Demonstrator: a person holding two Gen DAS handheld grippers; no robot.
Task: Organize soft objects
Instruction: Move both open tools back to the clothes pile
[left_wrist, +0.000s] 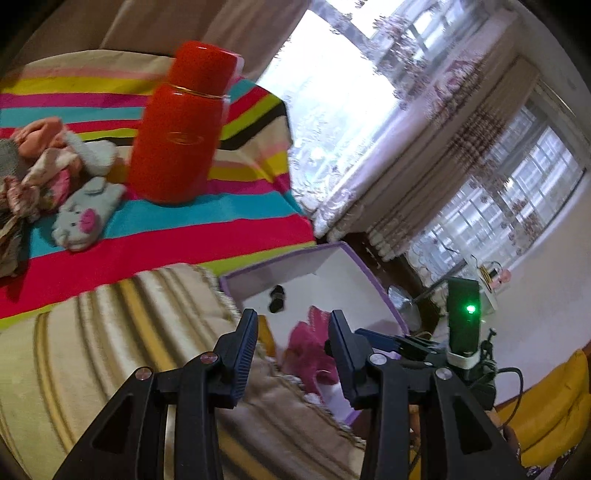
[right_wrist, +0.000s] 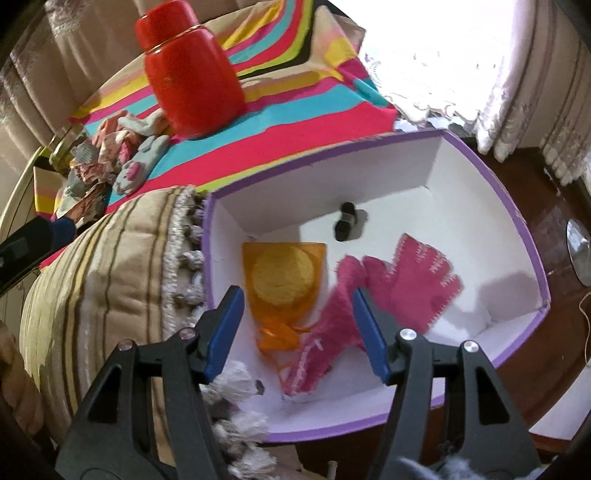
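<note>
Pink knitted glove (right_wrist: 406, 280) lies flat in my purple-rimmed white box (right_wrist: 532, 258), fingers spread toward the far right wall, cuff toward me. Just left of it, an orange pouch with a round yellow knit piece (right_wrist: 282, 275) rests on the box floor. A small black item (right_wrist: 345, 221) sits near the back wall. On the striped blanket (left_wrist: 207, 225): a grey mouse-face mitten (left_wrist: 86, 214) beside a heap of crumpled cloths (left_wrist: 33, 177).

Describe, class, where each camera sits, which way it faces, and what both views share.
Left wrist: on the left gripper, facing the striped bed, flask and window; its open fingers show, with the right gripper beyond.
Right wrist: on the right gripper, looking down into the box; its open fingers show.
Shared: flask, box, pink glove, grey mitten.
</note>
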